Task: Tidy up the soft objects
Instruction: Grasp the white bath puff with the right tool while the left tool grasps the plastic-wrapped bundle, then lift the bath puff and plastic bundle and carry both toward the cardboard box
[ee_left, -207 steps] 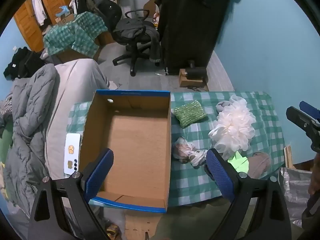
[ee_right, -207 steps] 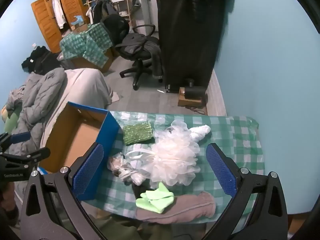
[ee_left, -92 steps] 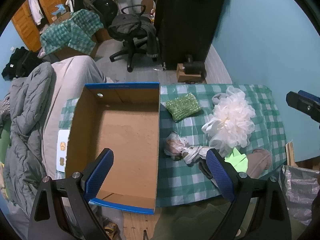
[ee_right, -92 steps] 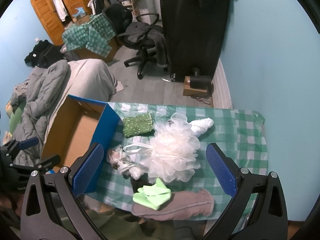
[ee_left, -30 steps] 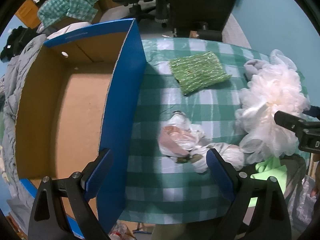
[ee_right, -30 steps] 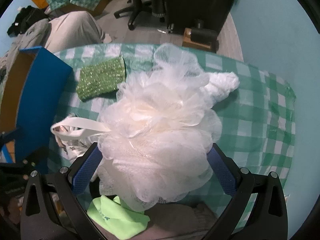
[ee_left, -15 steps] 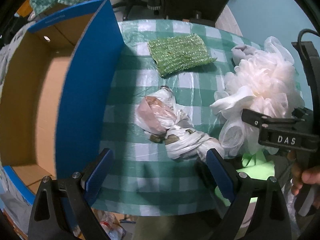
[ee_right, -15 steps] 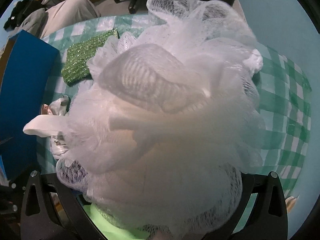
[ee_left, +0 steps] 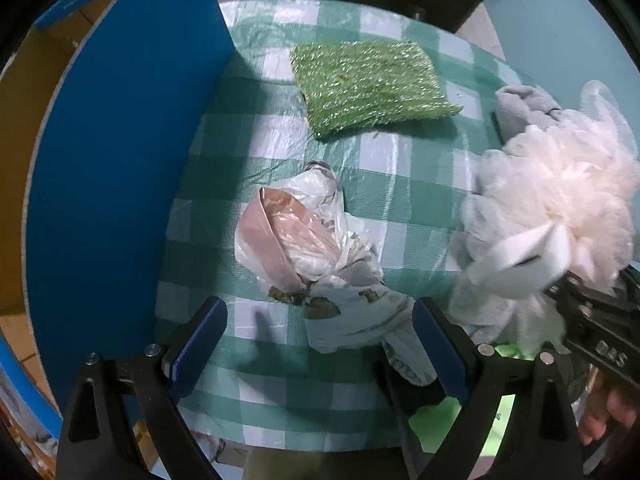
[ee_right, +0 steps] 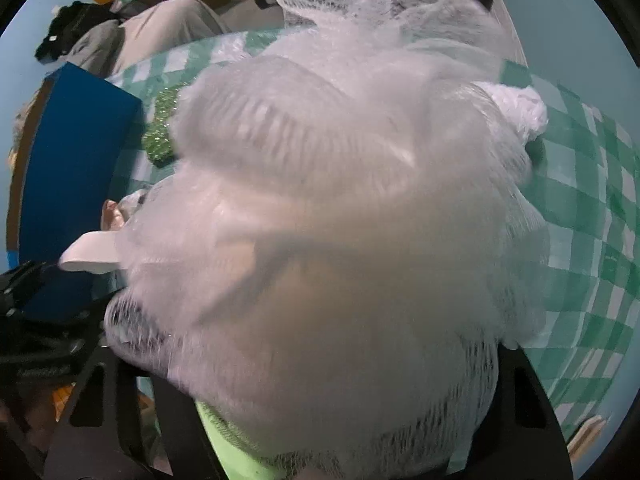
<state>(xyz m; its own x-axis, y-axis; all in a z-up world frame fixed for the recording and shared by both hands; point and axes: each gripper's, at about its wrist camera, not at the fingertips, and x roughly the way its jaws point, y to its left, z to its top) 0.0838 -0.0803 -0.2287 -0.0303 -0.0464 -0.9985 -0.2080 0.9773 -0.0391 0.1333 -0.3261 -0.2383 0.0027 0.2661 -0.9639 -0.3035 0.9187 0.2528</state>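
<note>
One crumpled bag (ee_left: 320, 264) lies lengthwise between left gripper (ee_left: 318, 334) fingers.

The bath pouf (ee_right: 344, 216) is fine white nylon mesh, ruffled and half transparent. The green scrubbing pad (ee_left: 370, 84) at the upper middle is rough and glittery. The crumpled bags (ee_left: 312, 252) are thin glossy plastic. The checkered cover of the worktop (ee_left: 280, 380) looks like shiny wrinkled plastic. The box wall (ee_left: 120, 152) at left is matt blue cardboard.
</note>
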